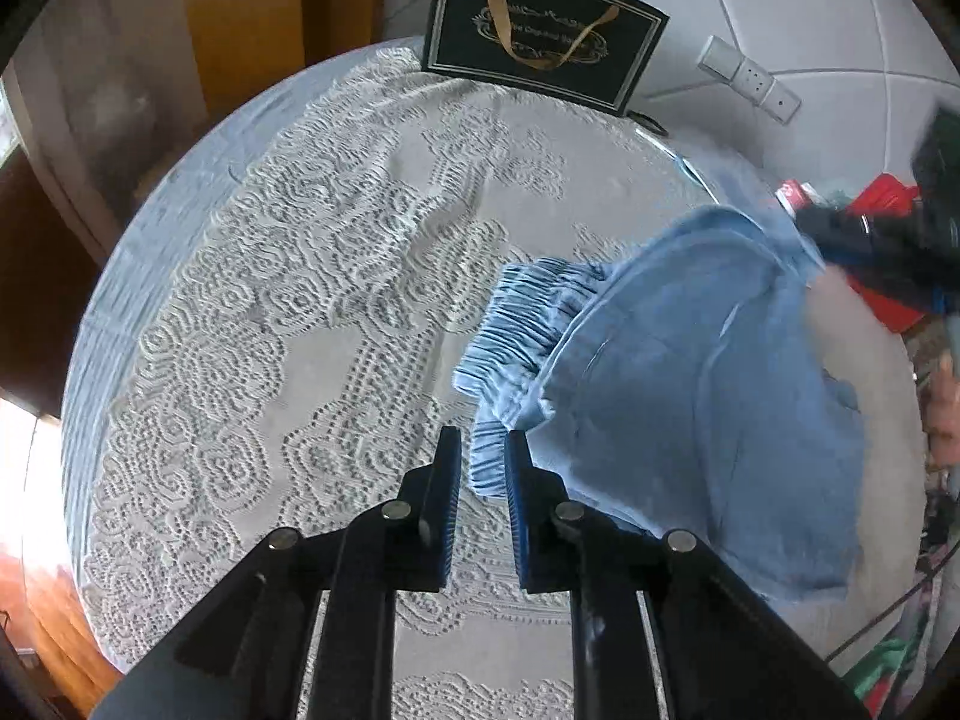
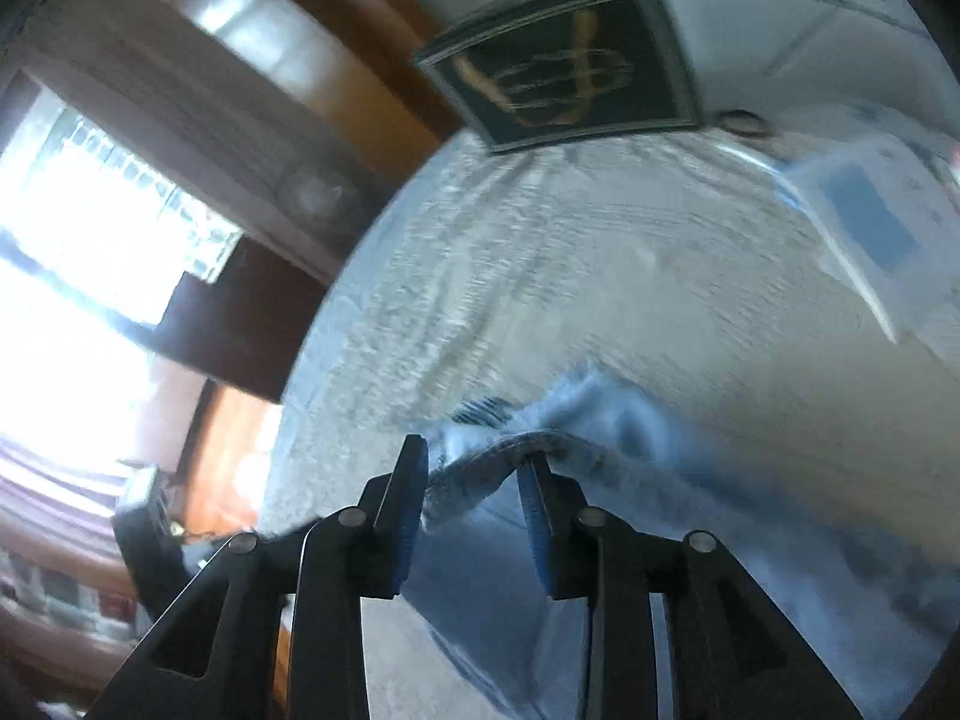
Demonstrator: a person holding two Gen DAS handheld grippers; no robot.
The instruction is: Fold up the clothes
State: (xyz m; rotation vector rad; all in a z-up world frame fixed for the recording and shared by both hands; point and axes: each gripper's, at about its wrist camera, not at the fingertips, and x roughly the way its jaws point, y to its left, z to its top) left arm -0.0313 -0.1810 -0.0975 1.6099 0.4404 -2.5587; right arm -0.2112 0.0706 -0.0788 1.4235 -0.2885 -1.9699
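Observation:
A light blue garment (image 1: 690, 390) with a ruffled elastic waistband (image 1: 528, 312) lies on the right half of a round table covered in white lace (image 1: 300, 300). My left gripper (image 1: 483, 450) is shut on the near end of that waistband, which is pinched between its blue pads. In the left wrist view, my right gripper (image 1: 864, 240) is a dark blur at the garment's far right edge. In the blurred right wrist view, my right gripper (image 2: 474, 462) stands open. A hem of the garment (image 2: 630, 438) arches across the gap and hangs over its right fingertip.
A black gift bag (image 1: 540, 30) with a gold ribbon stands at the table's far edge against a white tiled wall with a socket strip (image 1: 750, 78). Red and dark items (image 1: 882, 192) crowd the right rim. A pale box (image 2: 870, 228) lies at the far right. The table's edge (image 1: 108, 312) curves off to the left.

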